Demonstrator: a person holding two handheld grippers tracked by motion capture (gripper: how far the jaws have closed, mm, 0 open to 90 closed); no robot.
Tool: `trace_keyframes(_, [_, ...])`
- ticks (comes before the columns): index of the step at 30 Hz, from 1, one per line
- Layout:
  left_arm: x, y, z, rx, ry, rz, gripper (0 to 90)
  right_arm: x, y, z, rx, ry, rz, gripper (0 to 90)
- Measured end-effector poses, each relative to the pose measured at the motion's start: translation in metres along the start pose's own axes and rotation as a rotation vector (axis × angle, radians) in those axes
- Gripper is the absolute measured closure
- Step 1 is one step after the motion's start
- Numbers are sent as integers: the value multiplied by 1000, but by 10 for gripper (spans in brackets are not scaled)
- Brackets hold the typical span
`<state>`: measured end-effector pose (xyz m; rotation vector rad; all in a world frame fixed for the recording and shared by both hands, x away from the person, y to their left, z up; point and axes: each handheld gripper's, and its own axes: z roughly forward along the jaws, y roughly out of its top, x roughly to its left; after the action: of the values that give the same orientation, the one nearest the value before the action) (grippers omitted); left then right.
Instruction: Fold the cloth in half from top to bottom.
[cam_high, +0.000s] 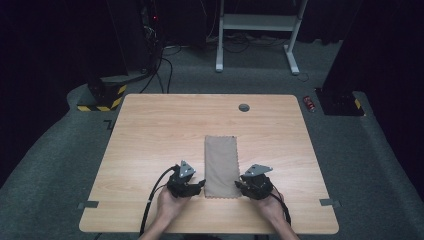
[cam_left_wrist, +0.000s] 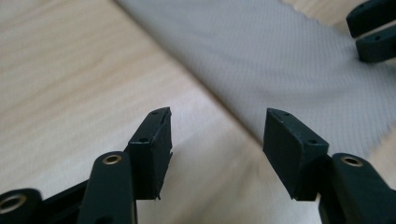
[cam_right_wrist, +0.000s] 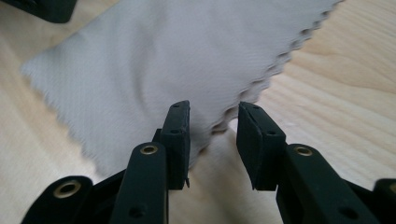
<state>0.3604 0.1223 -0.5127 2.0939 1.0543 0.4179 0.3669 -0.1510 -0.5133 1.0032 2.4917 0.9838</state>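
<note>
both grippers at the cloth's near end

the cloth (cam_high: 221, 166) lies flat on the table (cam_high: 150, 130). left gripper (cam_left_wrist: 217, 140) gapes wide beside its edge, holding nothing; right gripper (cam_right_wrist: 212, 135) stands narrower at the near corner, not gripping.

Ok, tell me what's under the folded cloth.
The cloth lies flat on the wooden table. Its scalloped edge shows stacked layers in the right gripper view. Whatever lies between the layers or beneath them is covered.

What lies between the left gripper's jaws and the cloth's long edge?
Bare wood: in the left gripper view, the left gripper stands open over table, the cloth just ahead.
</note>
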Motion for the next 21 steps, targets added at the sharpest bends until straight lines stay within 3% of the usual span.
trace_keyframes(3, [3,18,15,1,13,20,411,-11,1,2,-20,-1,60,652])
trace_keyframes(4, [4,23,19,3,19,24,409,-17,5,5,-3,-13,64,653])
trace_keyframes(7, [7,29,25,3,26,18,407,-25,11,6,-4,-17,71,656])
trace_keyframes(8, [11,34,31,10,36,0,407,-33,23,7,-14,-16,83,651])
trace_keyframes(11, [14,33,39,50,74,27,408,-41,37,11,-38,-25,81,632])
trace_keyframes(12, [16,30,41,40,76,32,408,-46,41,14,-49,-33,94,624])
trace_keyframes(15, [18,27,40,21,60,5,404,-57,49,25,-52,-28,146,601])
trace_keyframes(21, [24,27,38,26,49,-20,388,-72,56,41,-35,-41,168,559])
